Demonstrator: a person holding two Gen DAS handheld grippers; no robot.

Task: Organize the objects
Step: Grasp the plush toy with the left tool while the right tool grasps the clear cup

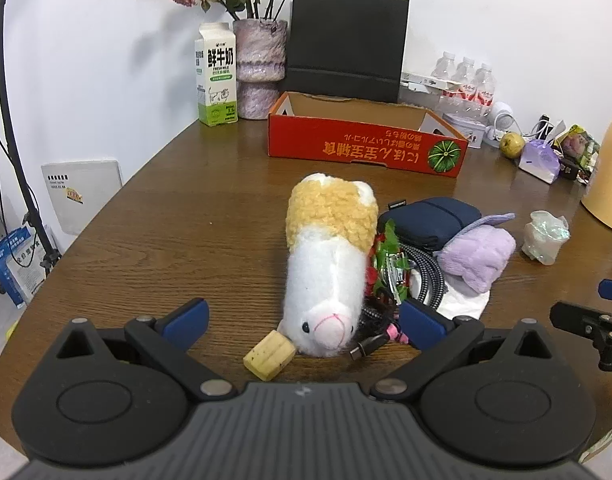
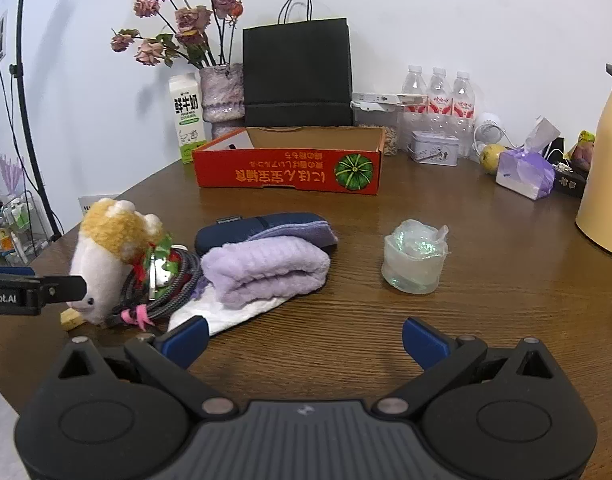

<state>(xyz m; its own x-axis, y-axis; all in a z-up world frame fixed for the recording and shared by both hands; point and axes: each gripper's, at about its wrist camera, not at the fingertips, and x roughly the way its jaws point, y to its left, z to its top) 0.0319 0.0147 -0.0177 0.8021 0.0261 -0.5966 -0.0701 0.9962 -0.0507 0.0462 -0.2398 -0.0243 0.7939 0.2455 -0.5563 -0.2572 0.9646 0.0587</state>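
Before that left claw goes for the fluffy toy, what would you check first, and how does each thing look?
1. Left gripper open wide enough: ok, jaws apart on either side of the plush toy.
2. Toy free to lift: not ok, the braided cable and snack wrapper lie against it.
3. Yellow block by the toy's nose out of the way: not ok, it touches the toy.
4. Red box open with room: ok from the left wrist view.
5. Right gripper clear of the path: ok, open over bare table.
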